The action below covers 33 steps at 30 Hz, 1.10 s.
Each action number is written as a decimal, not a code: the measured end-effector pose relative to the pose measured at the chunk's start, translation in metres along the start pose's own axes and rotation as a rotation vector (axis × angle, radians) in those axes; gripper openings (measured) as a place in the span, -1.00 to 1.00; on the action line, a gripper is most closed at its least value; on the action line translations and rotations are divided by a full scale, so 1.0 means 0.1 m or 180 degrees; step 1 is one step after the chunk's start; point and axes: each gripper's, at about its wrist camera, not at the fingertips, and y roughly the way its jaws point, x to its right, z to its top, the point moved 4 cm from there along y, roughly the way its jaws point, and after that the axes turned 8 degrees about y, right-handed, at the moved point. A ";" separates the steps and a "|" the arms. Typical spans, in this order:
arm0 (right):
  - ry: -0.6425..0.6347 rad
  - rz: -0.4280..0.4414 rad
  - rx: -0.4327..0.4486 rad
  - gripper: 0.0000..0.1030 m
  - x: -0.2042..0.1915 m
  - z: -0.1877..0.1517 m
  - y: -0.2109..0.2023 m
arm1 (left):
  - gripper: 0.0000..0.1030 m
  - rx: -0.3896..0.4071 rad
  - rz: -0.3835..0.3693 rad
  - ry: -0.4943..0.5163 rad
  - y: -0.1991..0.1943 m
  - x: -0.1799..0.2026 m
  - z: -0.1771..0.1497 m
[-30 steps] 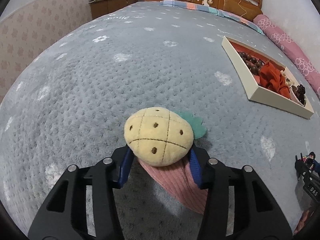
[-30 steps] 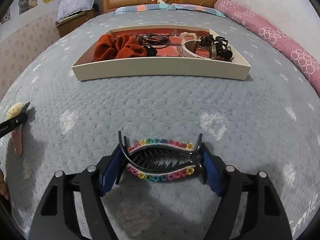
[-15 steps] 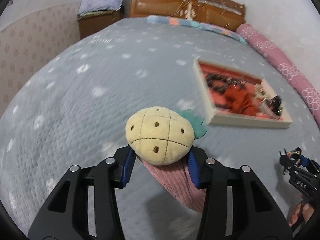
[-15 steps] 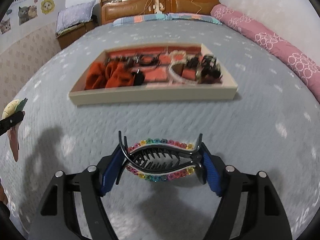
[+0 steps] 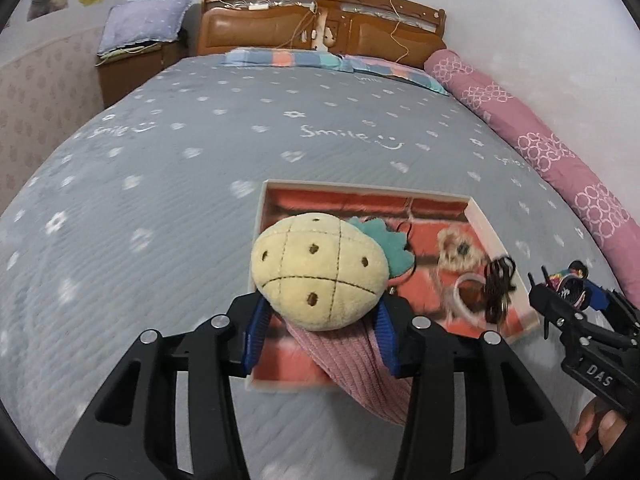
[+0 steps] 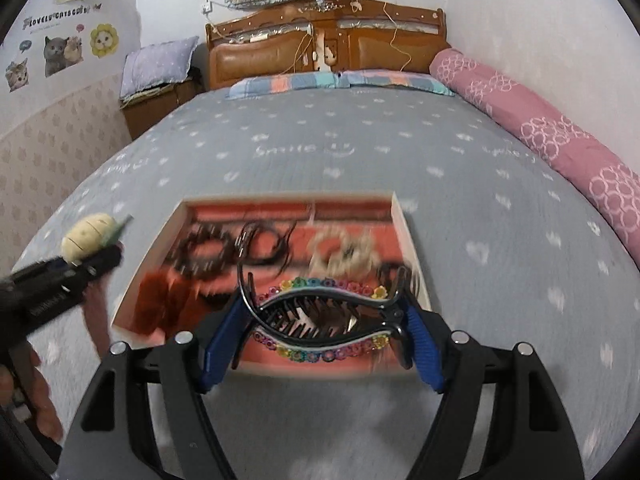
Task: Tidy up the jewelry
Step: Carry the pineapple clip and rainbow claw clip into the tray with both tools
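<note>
Bed edges: the grey bedspread (image 5: 168, 184) runs to a wooden headboard (image 5: 320, 24) at the far end; a pink bolster (image 5: 532, 136) lines the right edge.
Open room: wide bare bedspread left of and beyond the tray.
Tray: one shallow cream tray (image 6: 404, 224) with a red lining, near the middle of the bed.
Tray contents: blurred — an orange scrunchie (image 6: 160, 300) at the near left, dark hair ties, a pale scrunchie; exact count unclear.
Left claw (image 5: 320, 320): closed on one pineapple plush clip (image 5: 316, 272), held over the tray's near-left corner.
Right claw (image 6: 320, 320): gripping one rainbow-flowered hair claw clip (image 6: 320, 316) — held above the tray's near edge.
</note>
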 end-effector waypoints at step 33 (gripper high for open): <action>-0.0004 -0.0282 -0.0762 0.43 0.19 0.14 1.58 | 0.10 -0.0597 0.0218 0.0132 1.52 0.14 0.29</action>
